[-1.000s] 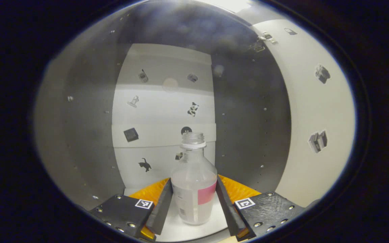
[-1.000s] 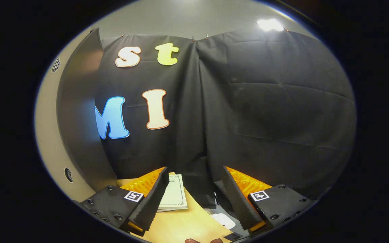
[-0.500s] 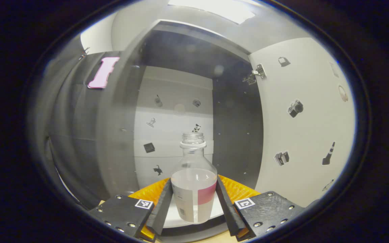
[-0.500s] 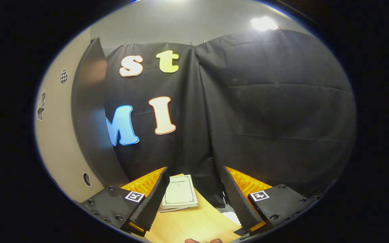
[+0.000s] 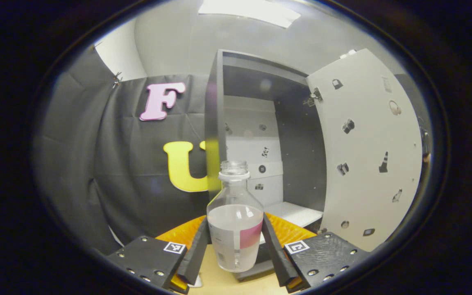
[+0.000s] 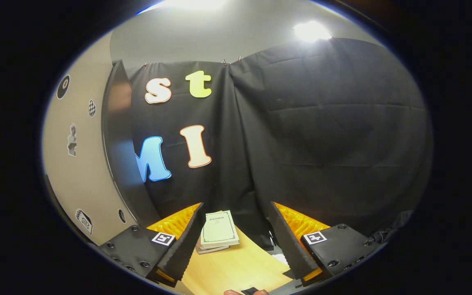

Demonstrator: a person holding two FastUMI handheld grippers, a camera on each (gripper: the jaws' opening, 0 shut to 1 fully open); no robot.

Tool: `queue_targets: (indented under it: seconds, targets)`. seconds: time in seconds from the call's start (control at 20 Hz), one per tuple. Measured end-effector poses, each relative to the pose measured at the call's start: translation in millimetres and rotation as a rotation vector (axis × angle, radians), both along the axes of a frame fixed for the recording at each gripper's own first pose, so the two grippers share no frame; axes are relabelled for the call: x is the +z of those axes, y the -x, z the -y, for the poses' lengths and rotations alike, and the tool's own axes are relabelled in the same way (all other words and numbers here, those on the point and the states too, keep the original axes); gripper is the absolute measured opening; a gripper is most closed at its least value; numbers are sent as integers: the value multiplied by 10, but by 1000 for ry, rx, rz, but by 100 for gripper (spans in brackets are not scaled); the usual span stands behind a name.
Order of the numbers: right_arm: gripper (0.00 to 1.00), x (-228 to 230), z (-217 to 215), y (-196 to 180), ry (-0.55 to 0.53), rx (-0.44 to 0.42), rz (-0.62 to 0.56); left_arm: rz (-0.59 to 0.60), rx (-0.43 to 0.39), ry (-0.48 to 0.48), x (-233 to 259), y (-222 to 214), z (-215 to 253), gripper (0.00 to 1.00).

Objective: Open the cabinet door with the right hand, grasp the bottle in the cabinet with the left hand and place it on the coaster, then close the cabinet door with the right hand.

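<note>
Bottle [image 5: 234, 229] now outside cabinet [image 5: 293, 164] — door [image 5: 367, 155] open, booklets [image 6: 218, 229] tabled.

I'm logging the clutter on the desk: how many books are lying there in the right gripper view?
2, stacked on the wooden table between the right gripper's fingers: a pale top book on a darker lower book of which just an edge shows. More may be hidden.
</note>
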State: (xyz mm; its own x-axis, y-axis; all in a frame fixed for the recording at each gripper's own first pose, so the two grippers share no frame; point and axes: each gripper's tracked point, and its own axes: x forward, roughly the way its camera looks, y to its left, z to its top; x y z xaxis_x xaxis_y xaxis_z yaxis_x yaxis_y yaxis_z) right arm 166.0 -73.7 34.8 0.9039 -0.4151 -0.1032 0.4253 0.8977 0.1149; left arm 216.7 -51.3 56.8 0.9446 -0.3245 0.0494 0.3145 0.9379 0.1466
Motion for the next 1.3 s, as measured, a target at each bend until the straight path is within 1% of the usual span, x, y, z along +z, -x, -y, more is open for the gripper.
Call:
queue_targets:
  seconds: [0.1,0.15,0.2,0.3,0.5,0.65,0.7,0.8,0.85,0.95,1.15,1.25,1.3]
  targets:
    - [98,28,-78,93,-15,13,22,4,42,-25,-225,162,-277,74]
    - [93,62,-136,142,-16,28,43,-3,66,-29,-370,243,-409,73]
    - [98,96,-175,175,-12,41,60,-14,90,-25,-543,308,-537,73]
    - [98,149,-173,271,-14,41,88,-29,120,-9,-873,460,-736,72]
    - [98,170,-118,379,-3,7,108,-95,127,20,-1664,661,-958,72]
    - [98,116,-152,400,-10,12,96,-88,135,47,-2095,775,-1068,72]
    - [98,80,-135,404,-15,10,89,-87,143,37,-2251,780,-1081,73]
    - [98,45,-133,455,-29,-1,92,-102,154,-16,-2601,781,-1042,73]
    - [98,17,-116,480,-37,-14,96,-106,149,-36,-2743,769,-1016,71]
    - [98,-61,-56,543,-41,-46,78,-110,138,-58,-2979,719,-971,73]
    - [98,-145,-35,617,-36,-59,43,-115,130,-28,-3359,774,-944,73]
    - [98,-176,-4,644,-48,-74,32,-149,153,-13,-3568,738,-981,73]
    - [98,-185,18,663,-52,-86,30,-185,172,-8,-3707,725,-1029,72]
